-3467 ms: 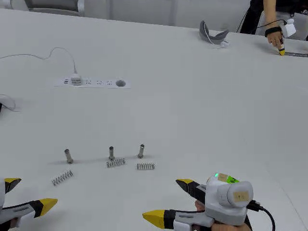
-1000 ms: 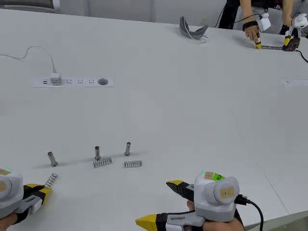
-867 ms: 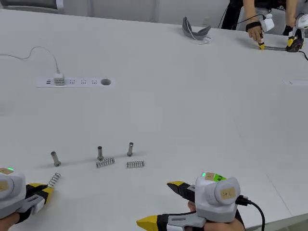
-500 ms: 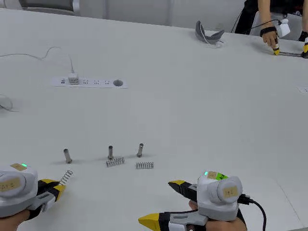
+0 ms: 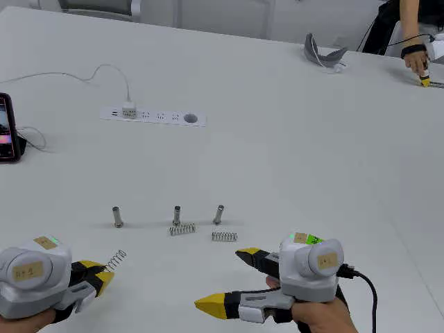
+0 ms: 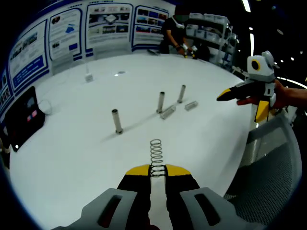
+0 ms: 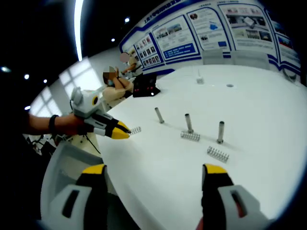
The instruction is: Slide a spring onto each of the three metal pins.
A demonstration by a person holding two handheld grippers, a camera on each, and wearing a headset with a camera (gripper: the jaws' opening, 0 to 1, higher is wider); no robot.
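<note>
The table is white, smooth and matt, with a faint sheen under the lights. The three pins are bare grey metal, smooth and dully shiny. Each spring is thin coiled metal wire. The left gripper and right gripper have pale grey plastic shells, smooth and slightly glossy, and yellow-tipped black jaws. The power strip is white plastic.

white table. three metal pins stand in a row near the front: left pin, middle pin, right pin. a spring lies just in front of the middle pin, and a second spring just in front of the right pin. further back there's a power strip with a plug and cable. a phone is at the left edge, and some grey curved thing is at the far end.
</note>
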